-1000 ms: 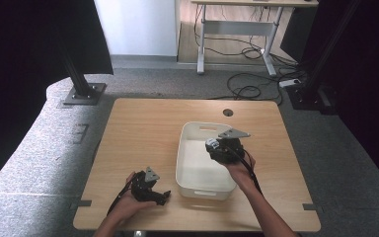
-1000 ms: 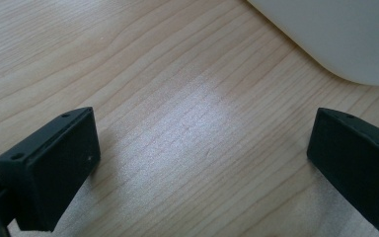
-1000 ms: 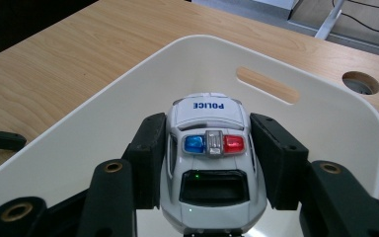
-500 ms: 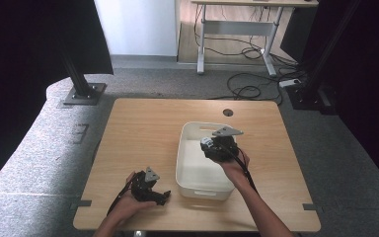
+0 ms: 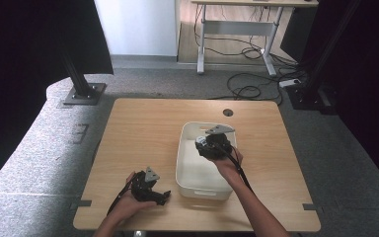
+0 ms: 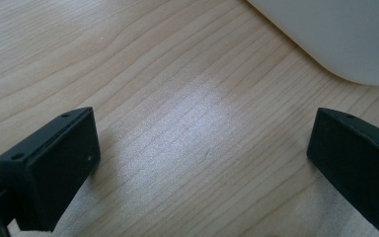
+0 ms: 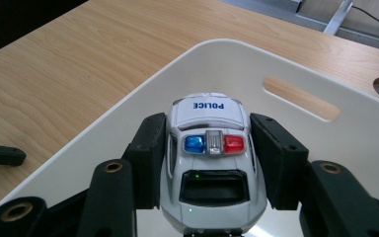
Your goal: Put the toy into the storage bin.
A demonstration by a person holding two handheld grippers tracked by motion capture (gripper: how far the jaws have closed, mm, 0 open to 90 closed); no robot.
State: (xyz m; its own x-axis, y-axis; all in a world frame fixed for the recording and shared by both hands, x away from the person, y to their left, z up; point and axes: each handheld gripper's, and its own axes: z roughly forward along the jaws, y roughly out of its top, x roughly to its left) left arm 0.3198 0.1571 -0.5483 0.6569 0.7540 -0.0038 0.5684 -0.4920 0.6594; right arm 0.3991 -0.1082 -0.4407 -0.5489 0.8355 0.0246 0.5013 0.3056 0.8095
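Moved: right gripper (image 5: 212,146) has drifted inward over the white bin (image 5: 186,170) since a second ago; left gripper (image 5: 150,190) unmoved.
Right gripper: jaws half closed, clamping the toy police car's (image 7: 209,158) sides.
Car: above the bin's interior.
Left gripper: jaws wide apart, empty, low over the table (image 6: 177,128) just beside the bin's near-left corner.

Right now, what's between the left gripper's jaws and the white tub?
Nothing: in the left gripper view the left gripper stands open over bare wooden table, and the stretch up to the white tub is bare wood too.
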